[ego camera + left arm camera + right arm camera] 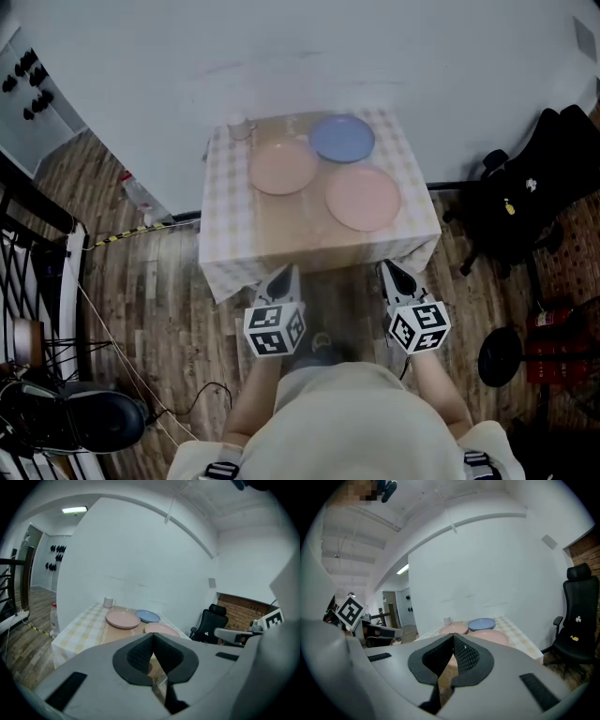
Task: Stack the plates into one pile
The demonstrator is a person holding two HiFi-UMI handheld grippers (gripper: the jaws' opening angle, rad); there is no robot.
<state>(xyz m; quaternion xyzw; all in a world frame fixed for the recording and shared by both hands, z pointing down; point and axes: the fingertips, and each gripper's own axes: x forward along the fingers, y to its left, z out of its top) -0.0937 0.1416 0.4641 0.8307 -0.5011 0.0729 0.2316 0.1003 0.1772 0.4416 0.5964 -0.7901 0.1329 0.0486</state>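
- Left gripper (279, 277): jaws clenched together, ribbed dark pads meeting at the tip, nothing between them. It hangs just short of the table's near edge and touches nothing.
- Right gripper (394, 274): jaws likewise pressed together and empty, level with the left gripper, beside the near right corner of the table, apart from it.
- Each gripper has a pale grey shell and carries a cube with black-and-white square markers.
- Left pink plate (282, 168): round, smooth and shallow, lying flat at the middle of the table.
- Blue plate (342, 138): round and smaller, at the far right, its rim touching or slightly overlapping the left pink plate.
- Right pink plate (363, 198): round, nearest to the grippers, just beside the other two. All three lie singly, unstacked.
- White cup (238, 127): small, at the far left corner.
- Table (230, 216): square, with a brown centre panel and a pale checked cloth draped over its edges, set against a plain white wall (281, 47).
- Floor (159, 300): grey-brown wooden planks.
- Black office chair (511, 206): to the right of the table.
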